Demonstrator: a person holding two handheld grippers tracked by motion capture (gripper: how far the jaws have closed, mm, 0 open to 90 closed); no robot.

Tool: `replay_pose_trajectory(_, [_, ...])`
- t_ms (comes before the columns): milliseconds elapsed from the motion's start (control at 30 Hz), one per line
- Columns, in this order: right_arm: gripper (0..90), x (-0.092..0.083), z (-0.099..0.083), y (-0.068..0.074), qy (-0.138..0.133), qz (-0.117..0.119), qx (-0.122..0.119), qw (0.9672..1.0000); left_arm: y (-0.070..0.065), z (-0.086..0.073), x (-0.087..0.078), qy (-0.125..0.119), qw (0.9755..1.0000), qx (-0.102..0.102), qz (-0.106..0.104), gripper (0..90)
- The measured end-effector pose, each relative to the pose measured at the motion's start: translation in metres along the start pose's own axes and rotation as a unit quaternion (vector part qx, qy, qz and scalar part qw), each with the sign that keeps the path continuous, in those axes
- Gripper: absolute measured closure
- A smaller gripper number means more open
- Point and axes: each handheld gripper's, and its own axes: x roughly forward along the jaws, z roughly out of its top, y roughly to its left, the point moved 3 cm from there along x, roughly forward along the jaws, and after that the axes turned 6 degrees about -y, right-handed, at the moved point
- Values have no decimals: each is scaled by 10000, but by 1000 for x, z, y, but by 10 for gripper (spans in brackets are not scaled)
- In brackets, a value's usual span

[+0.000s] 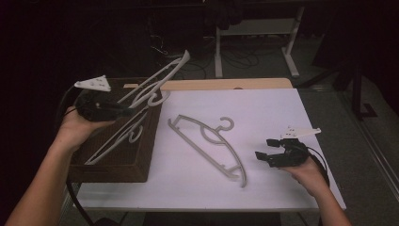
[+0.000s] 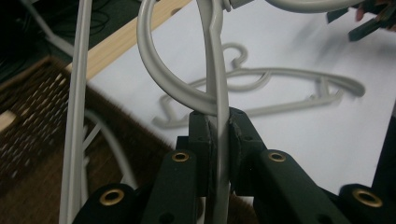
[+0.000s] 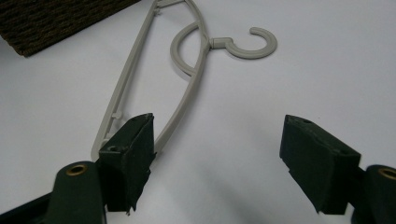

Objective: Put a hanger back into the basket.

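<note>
Our left gripper (image 1: 123, 111) jaws pinch a grey hanger (image 1: 155, 84) thinly; it may swing and slip toward the wicker basket (image 1: 141, 160) at 9 o'clock. Right gripper (image 1: 266, 150) jaws stand spread.

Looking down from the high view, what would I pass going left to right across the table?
Left tool gripping a hanger over the brown basket → a hanger lying flat on the white table → right tool, open.
</note>
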Motion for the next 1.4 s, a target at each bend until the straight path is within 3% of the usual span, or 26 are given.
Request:
replay_pose_trajectory(333, [255, 3, 0, 0, 52, -29, 2, 10000, 31, -57, -23, 122, 9987, -474, 154, 817])
replay_pose_trajectory(433, [255, 4, 0, 0, 64, -33, 10, 10000, 34, -64, -24, 172, 9984, -516, 163, 817])
replay_pose_trajectory(667, [255, 4, -1, 0, 90, -57, -7, 9999, 49, -88, -19, 285, 9958, -818, 293, 817])
replay_pose_trajectory(867, [255, 4, -1, -1, 97, -73, -18, 9999, 51, -96, -20, 183, 9946, -997, 202, 817])
replay_pose_trajectory(1067, [255, 4, -1, -1, 91, -70, -13, 9999, 49, -99, -17, 332, 9945, -979, 156, 816])
replay_pose_trajectory(1167, [255, 3, -1, 0, 80, -66, -18, 9999, 49, -103, -15, 355, 9933, -1092, 121, 816])
replay_pose_trajectory(1367, [255, 3, -1, -1, 88, -69, -5, 9999, 48, -116, -7, 655, 9906, -1195, 108, 817])
replay_pose_trajectory(1400, [255, 4, -1, -1, 89, -66, -13, 9999, 48, -116, -6, 725, 9907, -1137, 176, 817])
